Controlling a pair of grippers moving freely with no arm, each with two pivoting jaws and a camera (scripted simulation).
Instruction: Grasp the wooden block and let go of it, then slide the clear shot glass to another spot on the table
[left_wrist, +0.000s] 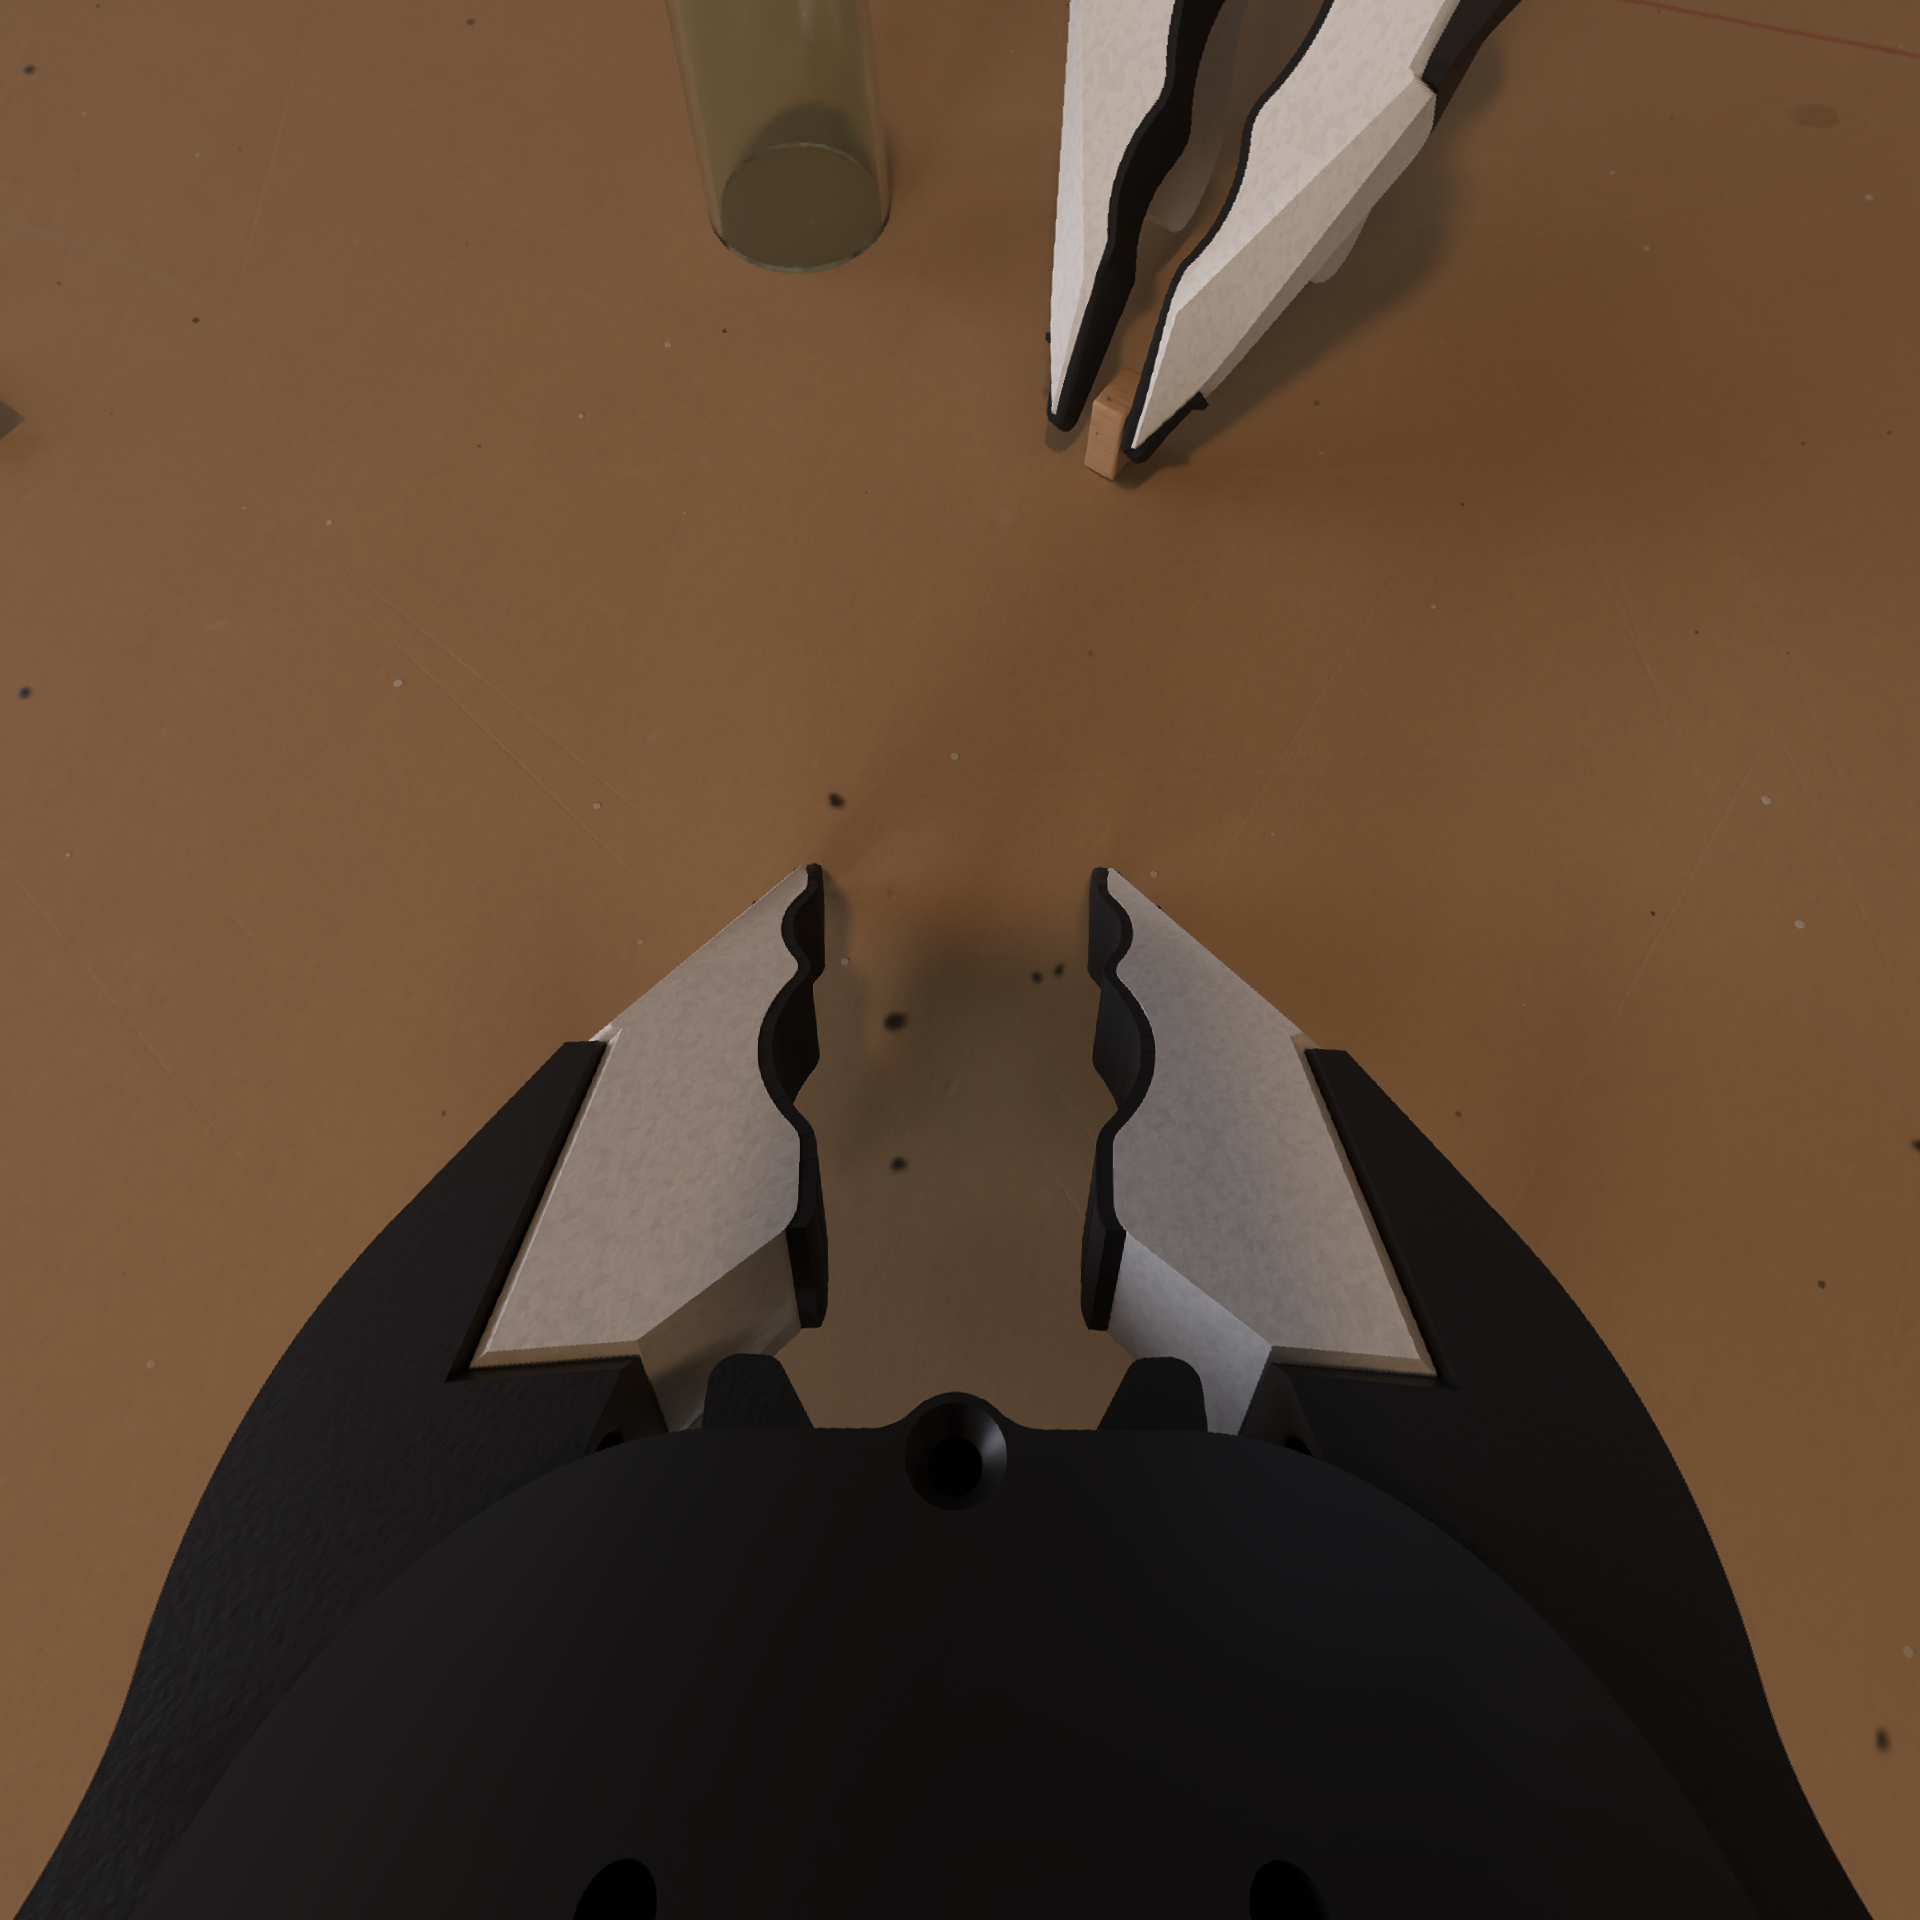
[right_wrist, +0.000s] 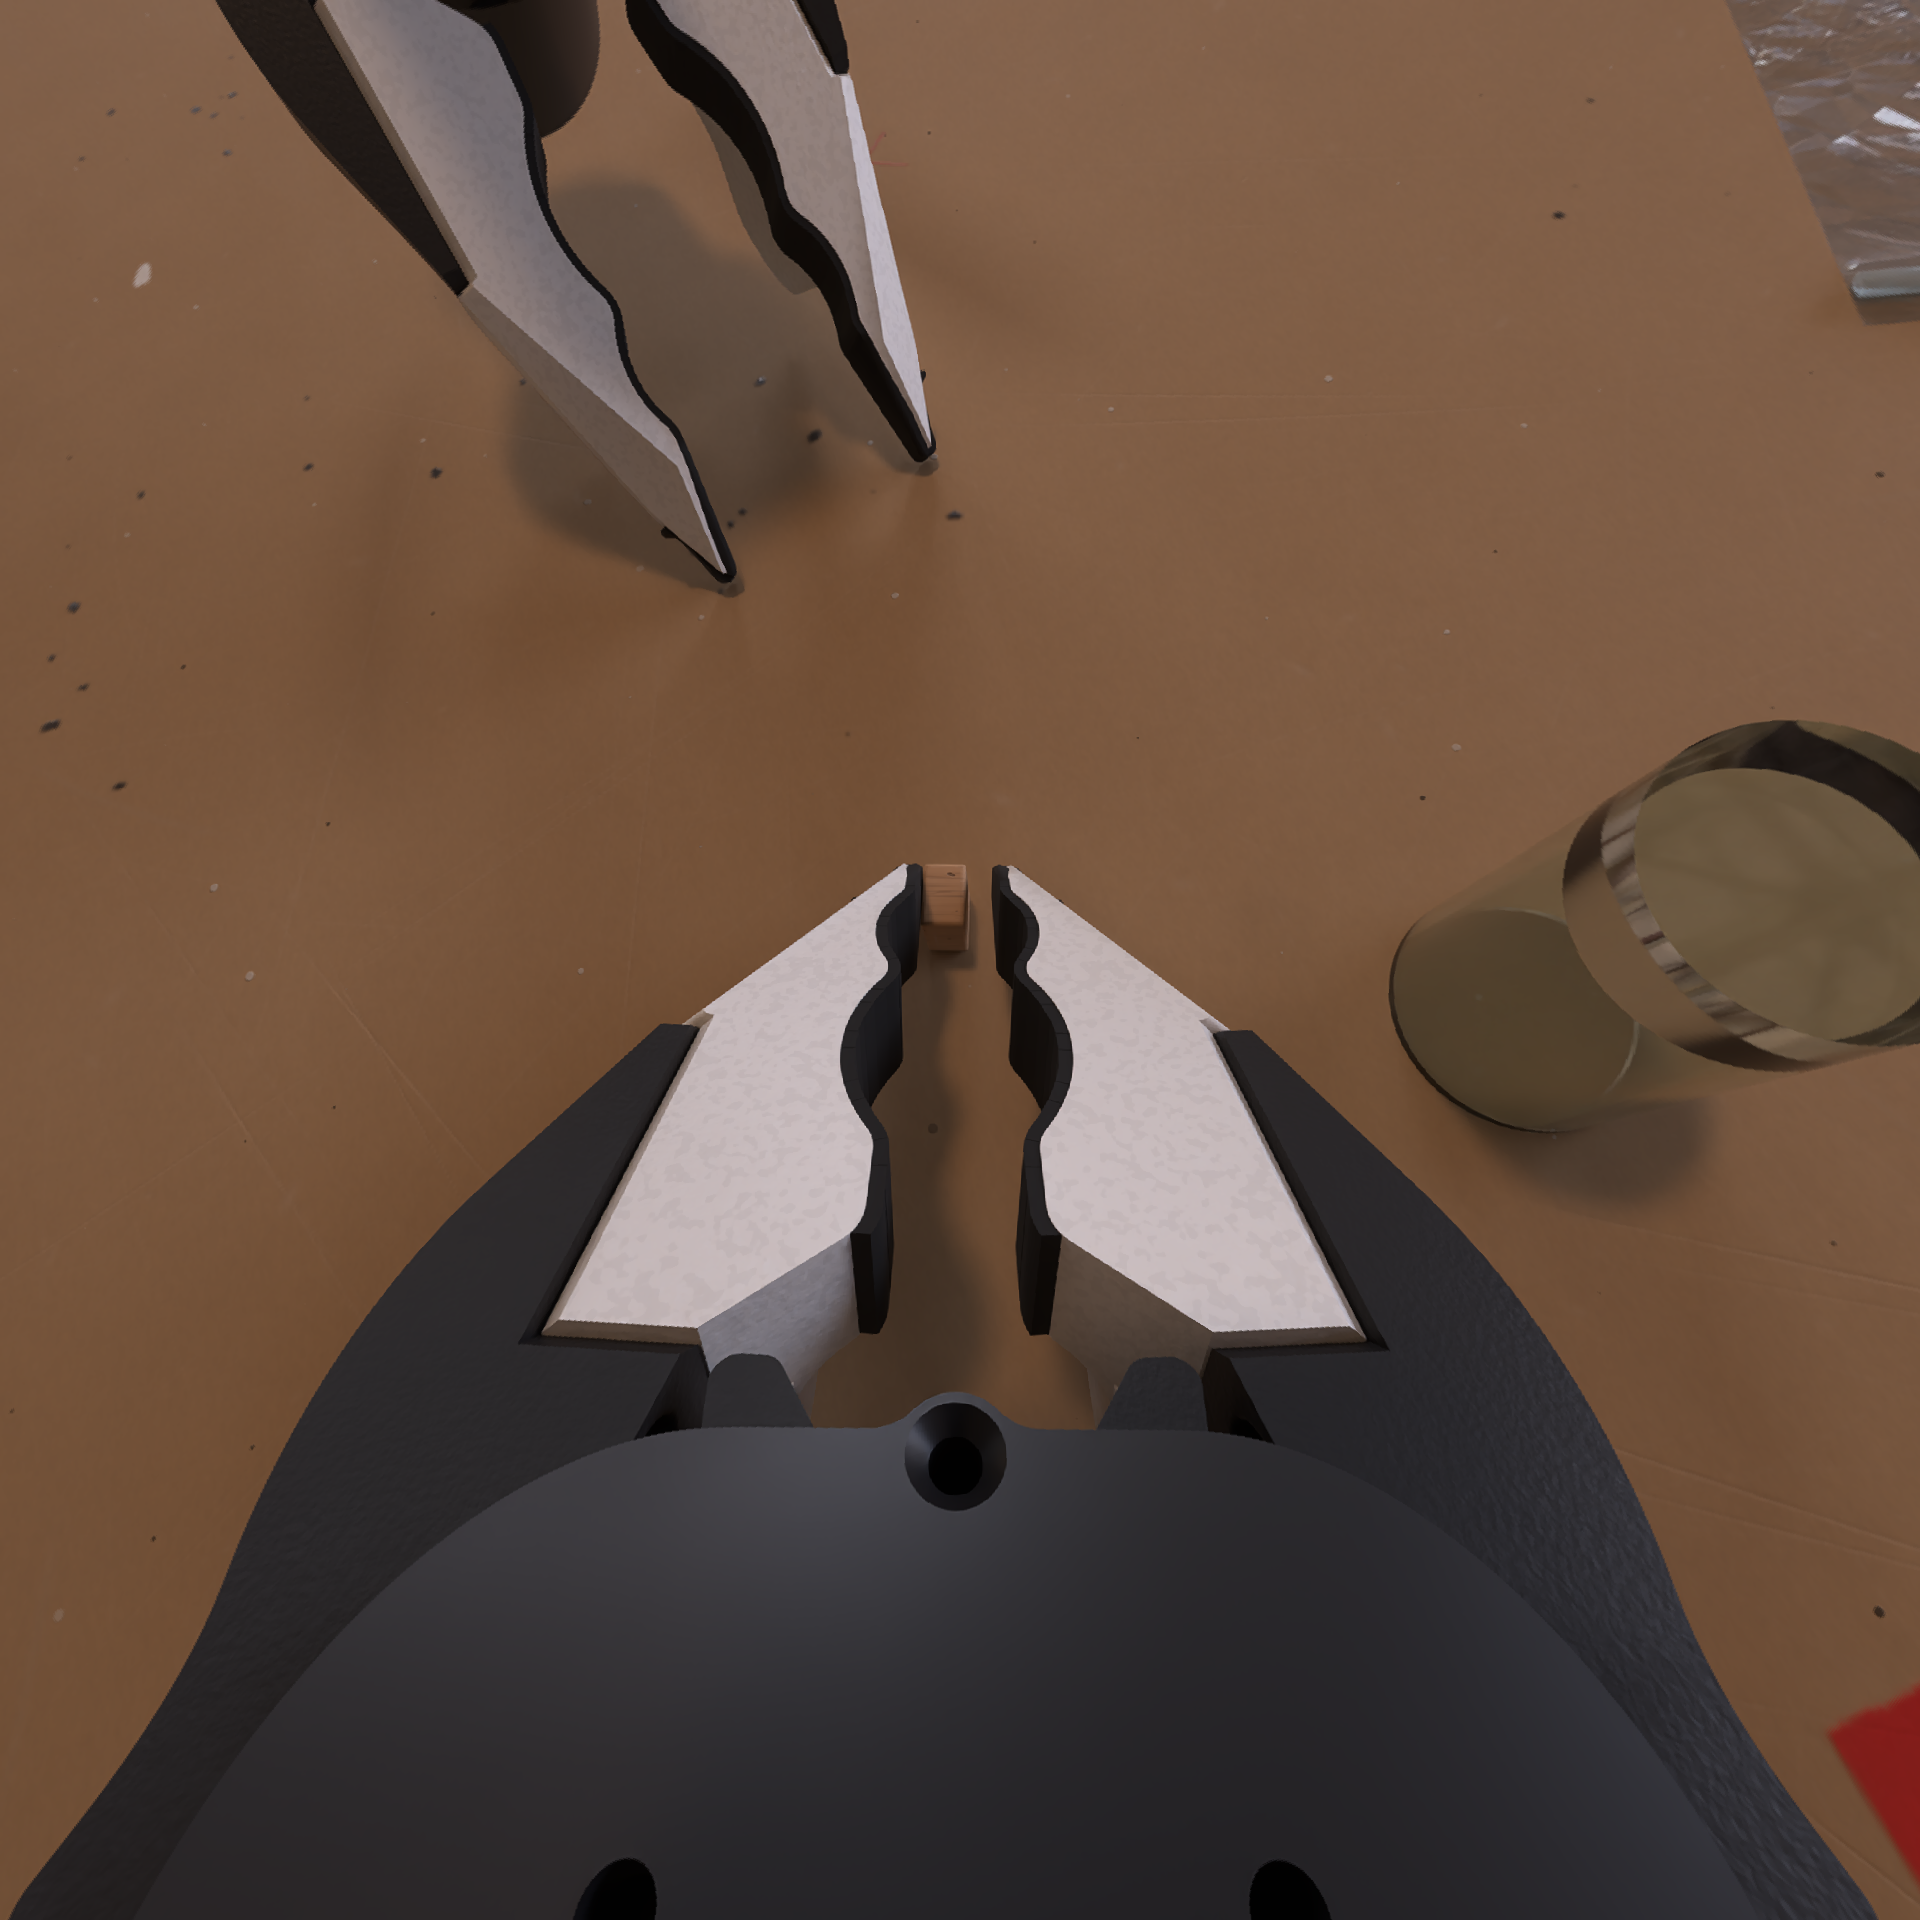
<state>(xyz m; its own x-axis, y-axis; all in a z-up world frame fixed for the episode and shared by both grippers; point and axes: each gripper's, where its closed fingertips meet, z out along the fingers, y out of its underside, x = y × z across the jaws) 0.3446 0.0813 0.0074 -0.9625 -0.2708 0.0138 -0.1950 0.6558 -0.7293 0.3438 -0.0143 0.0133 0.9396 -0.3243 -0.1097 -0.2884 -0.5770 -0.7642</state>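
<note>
To the right of my right gripper (right_wrist: 951, 871) stands the clear shot glass (right_wrist: 1662, 935), nothing blocks it, and its slightly spread fingertips flank the wooden block (right_wrist: 945, 906), while my left gripper (left_wrist: 954, 873) hovers spread, empty.

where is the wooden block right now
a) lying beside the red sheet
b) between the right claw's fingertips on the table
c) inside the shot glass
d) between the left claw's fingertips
b: the wooden block sits on the table between the tips of the right claw, touching one finger with a gap to the other.
</note>
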